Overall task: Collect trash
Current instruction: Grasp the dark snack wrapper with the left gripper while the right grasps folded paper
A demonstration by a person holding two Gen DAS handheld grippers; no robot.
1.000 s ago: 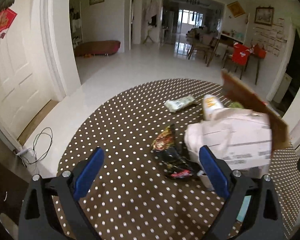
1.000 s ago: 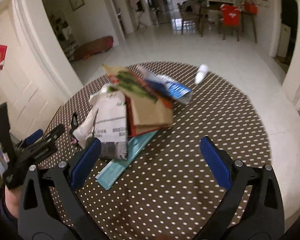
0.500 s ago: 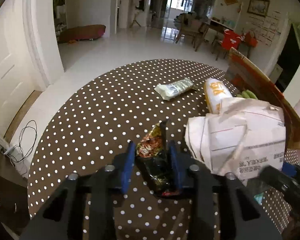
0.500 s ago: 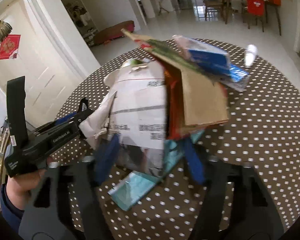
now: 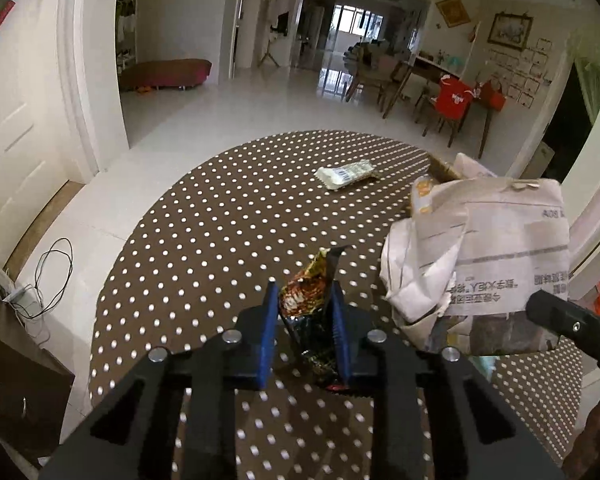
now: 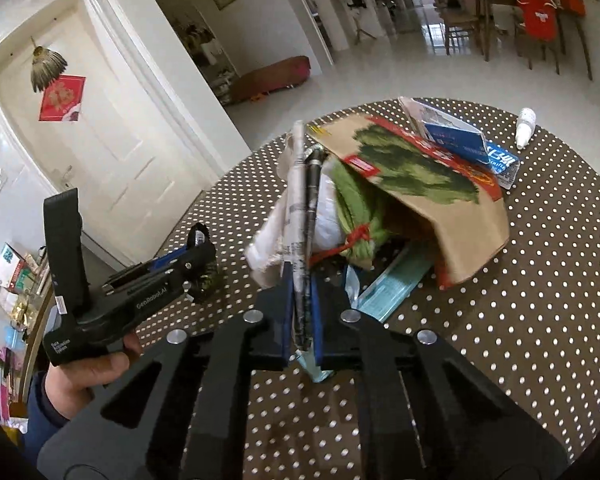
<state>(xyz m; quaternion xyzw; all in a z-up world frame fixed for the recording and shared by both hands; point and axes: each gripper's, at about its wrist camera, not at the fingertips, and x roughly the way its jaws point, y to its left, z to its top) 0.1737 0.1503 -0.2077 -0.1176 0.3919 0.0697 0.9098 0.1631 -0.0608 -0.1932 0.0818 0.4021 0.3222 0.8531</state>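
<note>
A crumpled black-and-gold snack wrapper [image 5: 300, 300] stands between the blue pads of my left gripper [image 5: 303, 286]. Its jaws are closing and both pads press on the wrapper. In the right wrist view a hand holds that left gripper [image 6: 198, 240] low over the table at the left. My right gripper [image 6: 302, 276] is shut on the lower edge of a white printed paper bag [image 6: 296, 200], which it holds edge-on. The same bag [image 5: 492, 248] fills the right of the left wrist view above a black finger [image 5: 560, 316] of the right gripper.
On the brown polka-dot round table [image 5: 220, 220] lie a white snack packet [image 5: 346, 174], a brown paper bag with green print [image 6: 440, 196], a green bundle tied in red [image 6: 356, 208], a blue packet [image 6: 460, 140], a teal flat packet [image 6: 392, 284] and a small white bottle [image 6: 526, 128].
Both grippers went from wide open to closed. The left took hold of the snack wrapper. The right clamped the white bag, which now stands edge-on between its pads.
</note>
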